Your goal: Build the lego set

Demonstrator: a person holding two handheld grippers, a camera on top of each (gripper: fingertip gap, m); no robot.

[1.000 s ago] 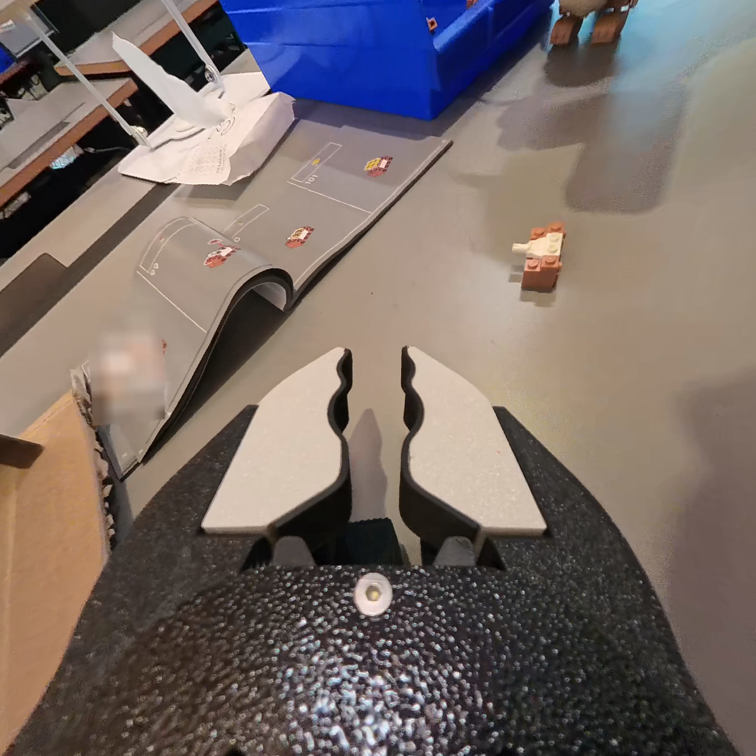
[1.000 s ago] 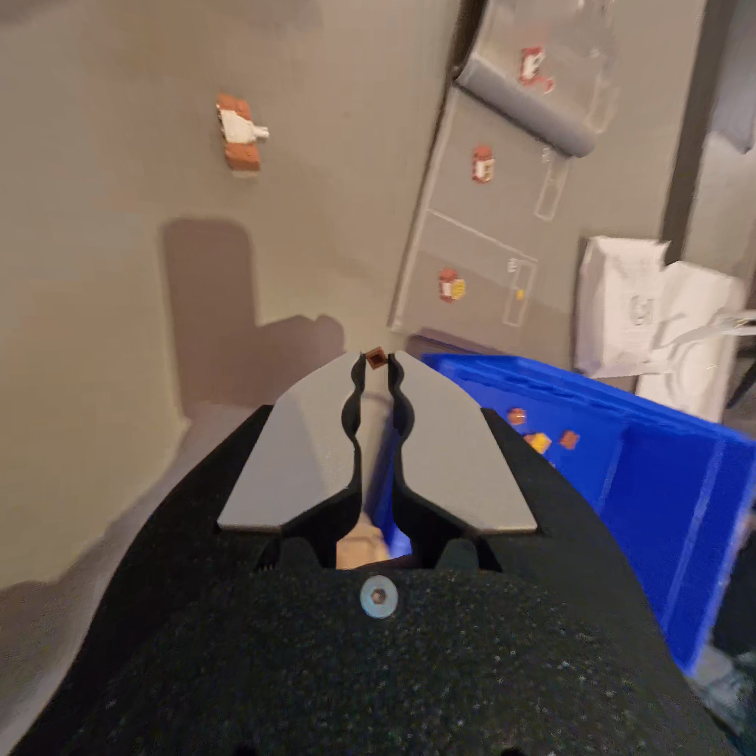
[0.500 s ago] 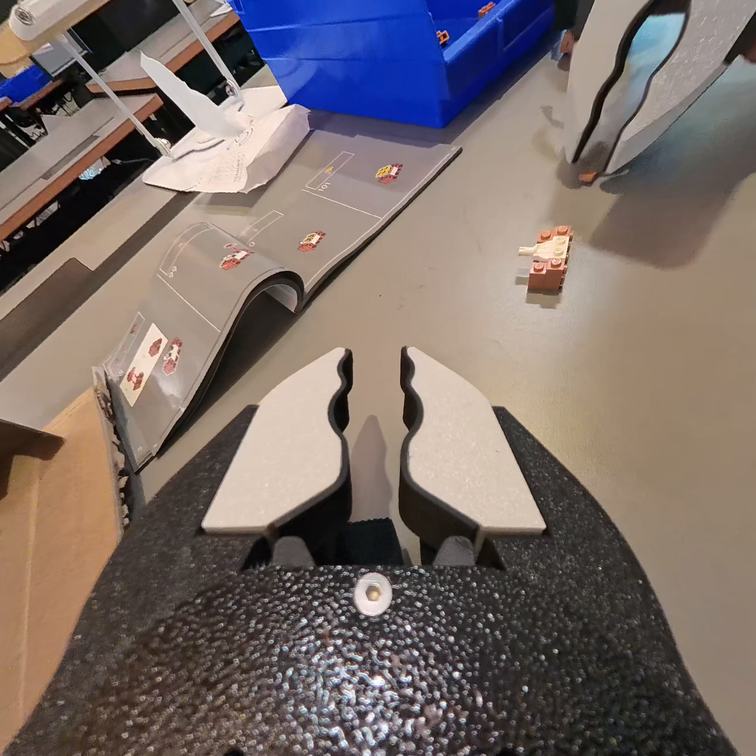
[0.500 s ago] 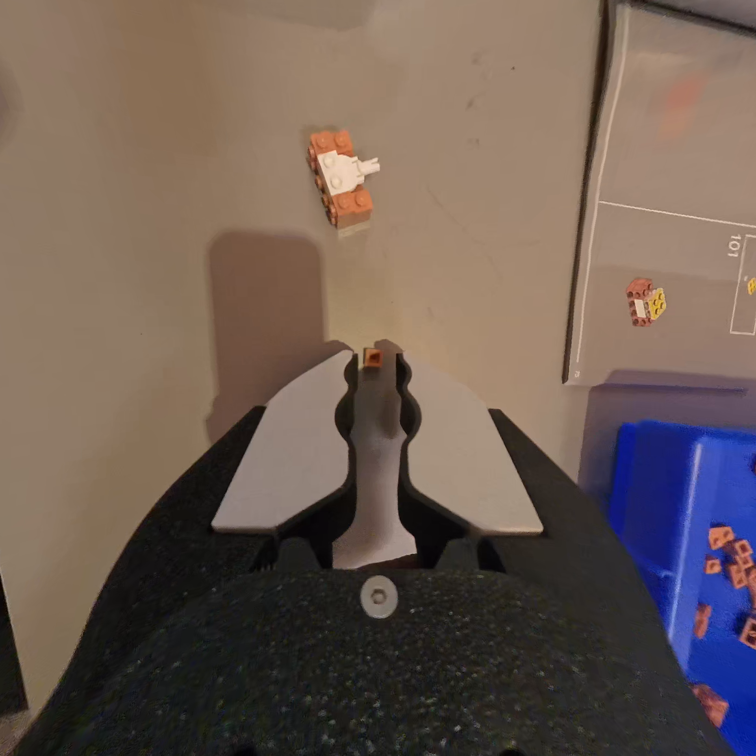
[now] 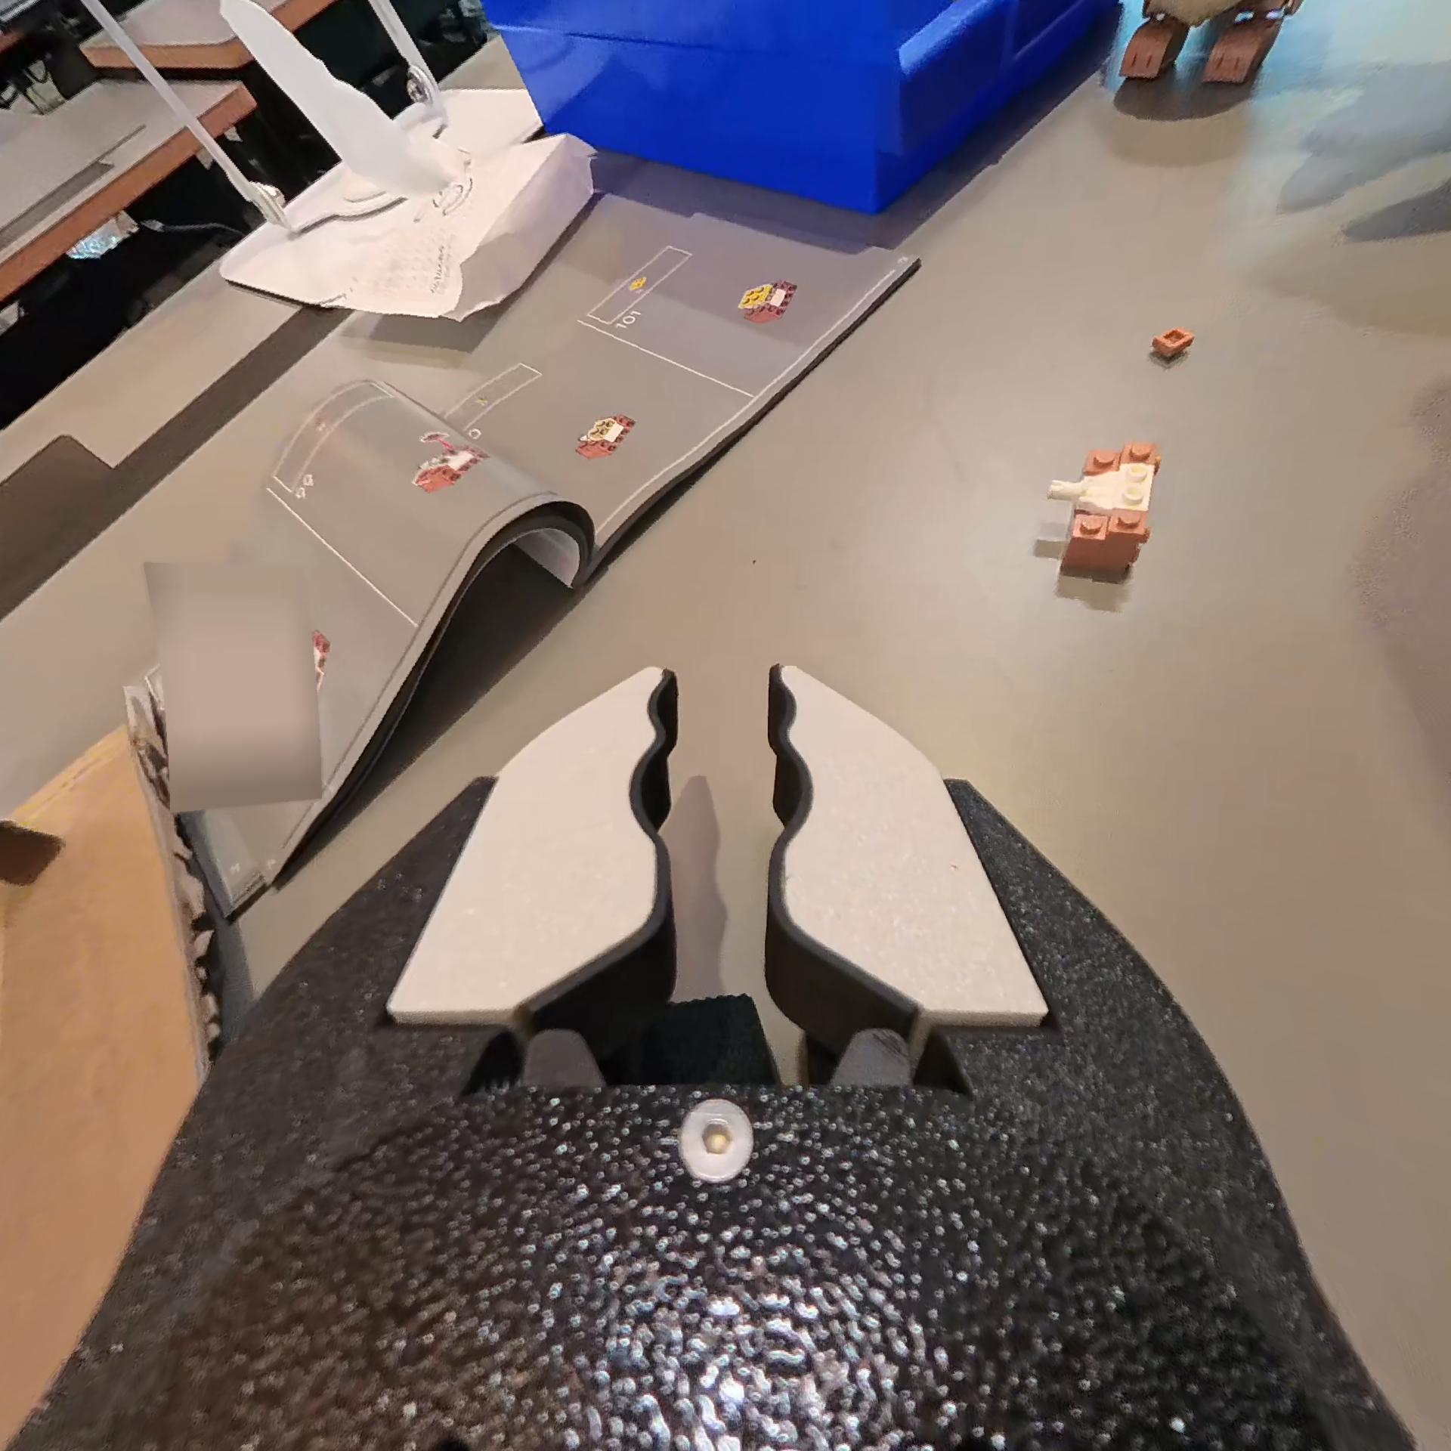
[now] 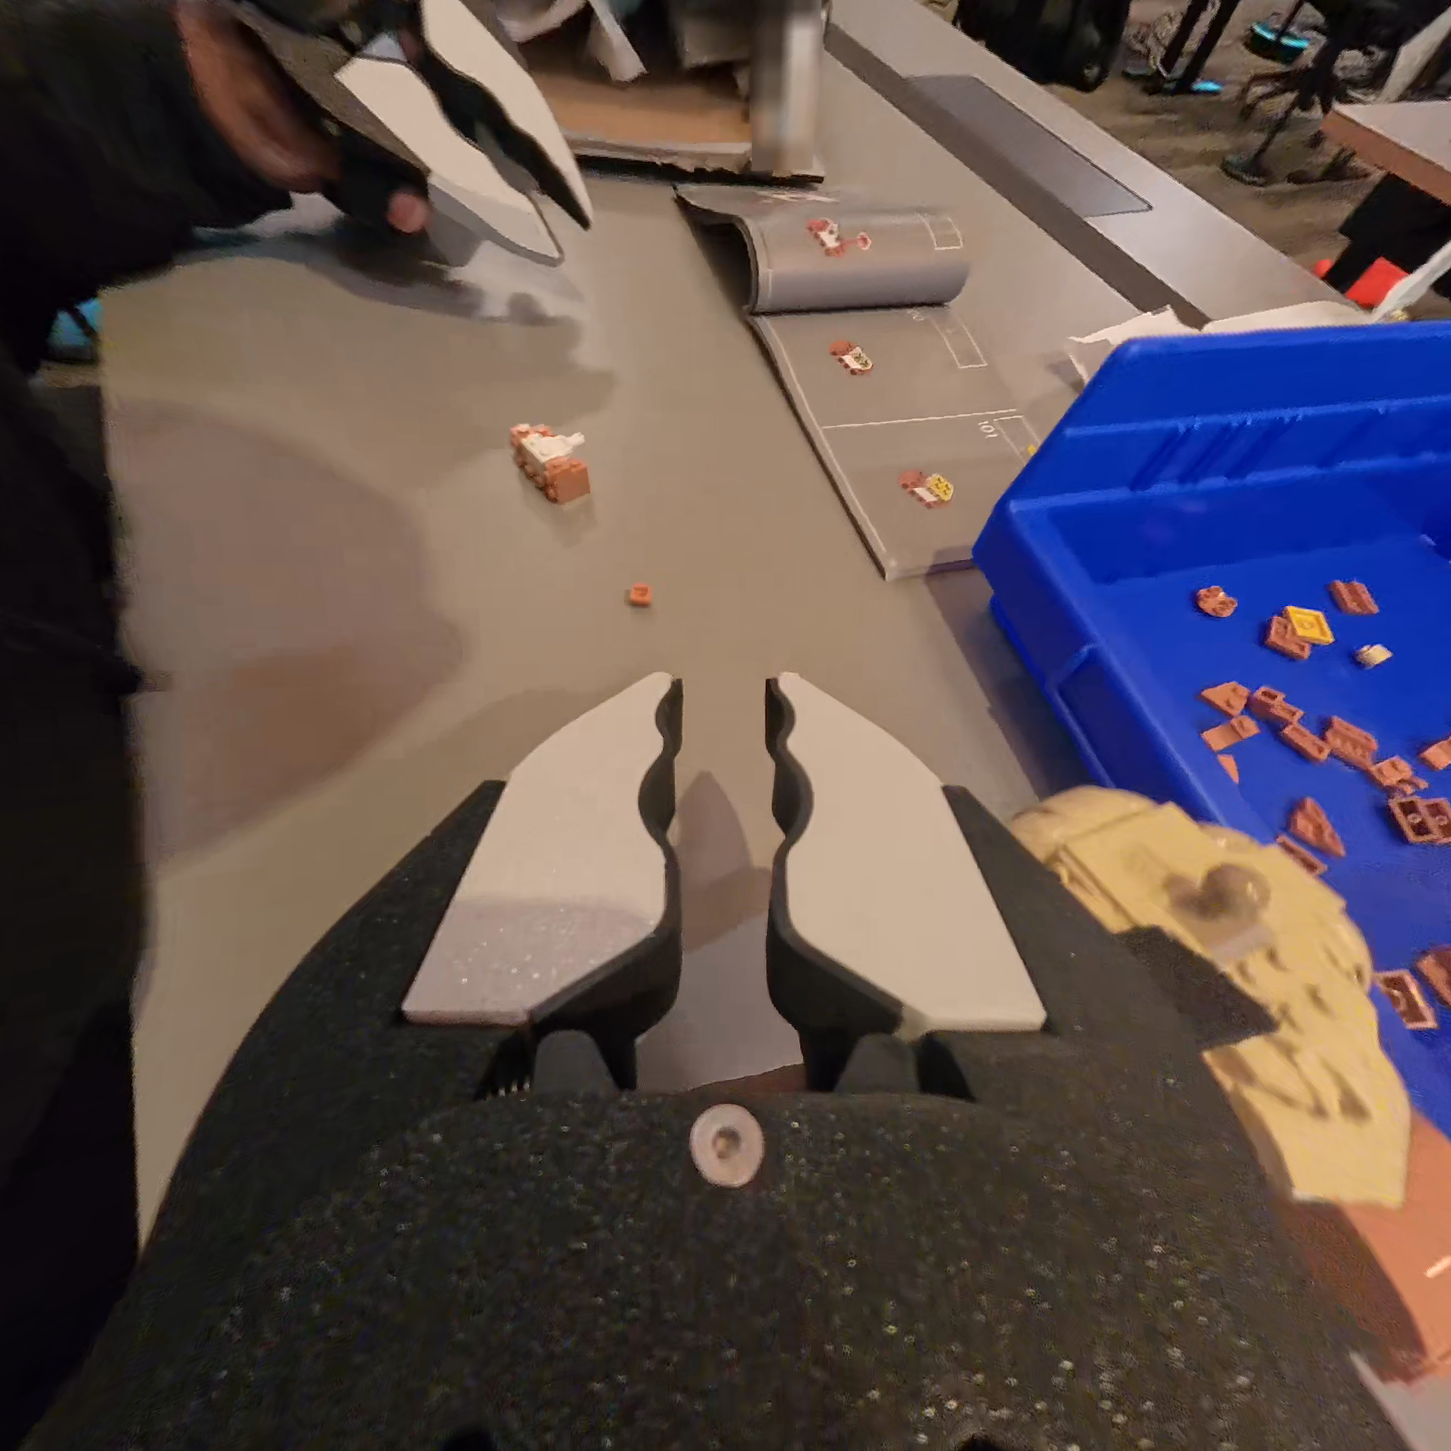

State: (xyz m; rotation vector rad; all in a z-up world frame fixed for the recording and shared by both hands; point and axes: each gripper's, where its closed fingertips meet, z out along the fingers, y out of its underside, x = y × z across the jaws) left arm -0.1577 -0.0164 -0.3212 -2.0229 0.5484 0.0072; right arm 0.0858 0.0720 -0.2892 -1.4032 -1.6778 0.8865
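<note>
Orange loose bricks (image 6: 1319, 738) inside the blue bin (image 6: 1036, 550) show only from the right wrist

Grey tabletop (image 5: 903, 644), wood-edged desks (image 5: 157, 102) behind, carpeted floor (image 6: 1225, 118).

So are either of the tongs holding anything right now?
No. Left tongs and right tongs stand open over bare table; the small brown piece lies loose.

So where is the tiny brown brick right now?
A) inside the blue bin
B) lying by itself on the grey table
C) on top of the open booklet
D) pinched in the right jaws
B: the tiny brown brick lies alone on the grey table, ahead of the open, empty right gripper and apart from the small brick build.
</note>
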